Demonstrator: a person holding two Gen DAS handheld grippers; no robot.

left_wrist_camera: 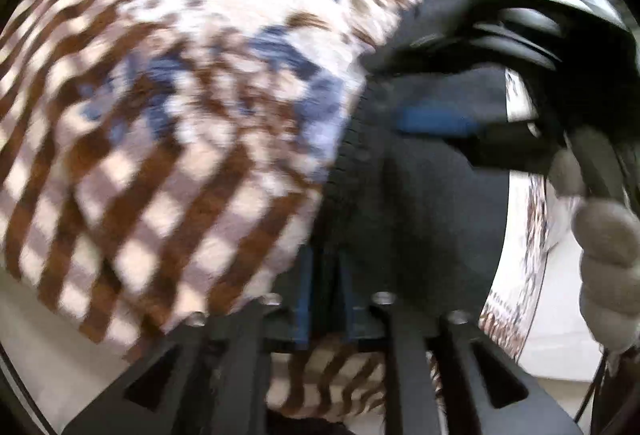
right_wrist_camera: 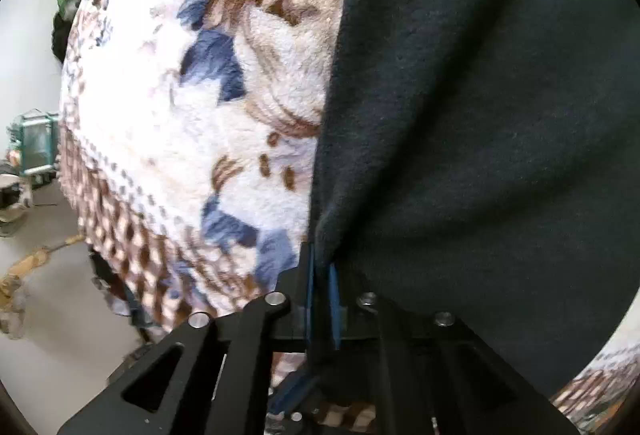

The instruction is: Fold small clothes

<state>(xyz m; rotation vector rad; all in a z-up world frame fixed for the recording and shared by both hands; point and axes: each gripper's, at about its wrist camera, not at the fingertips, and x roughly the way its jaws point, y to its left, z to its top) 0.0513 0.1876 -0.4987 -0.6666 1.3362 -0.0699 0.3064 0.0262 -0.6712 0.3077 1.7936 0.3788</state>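
Nearest in the left wrist view, the left tongs (left_wrist_camera: pixel 326 299) have their blue pads close together with the near edge of the dark garment (left_wrist_camera: pixel 416 203) running down between them; blur hides whether the pads actually press it, so I cannot tell if they are clamped or only straddling the cloth. In the right wrist view the right tongs (right_wrist_camera: pixel 322 299) show the same picture more sharply: the blue pads stand nearly together and a pinched fold of the garment (right_wrist_camera: pixel 480 115) rises out of the narrow slot between them, which reads as a grip on its left edge. Beyond both, the garment lies spread over a fleece blanket (right_wrist_camera: pixel 192 115) patterned in white, brown and blue, which here serves as the working surface. Farther right in the left view, the right tongs (left_wrist_camera: pixel 460 123) reach onto the same cloth, carried by a gloved hand (left_wrist_camera: pixel 612 255) at the right rim. Judging from this, the folding looks early: both tongs sit on an edge, apparently ready to lift it over, and no finished crease is visible. How much of the garment is already doubled cannot be made out. Far left, clutter on the floor (right_wrist_camera: pixel 48 267) plays no part.
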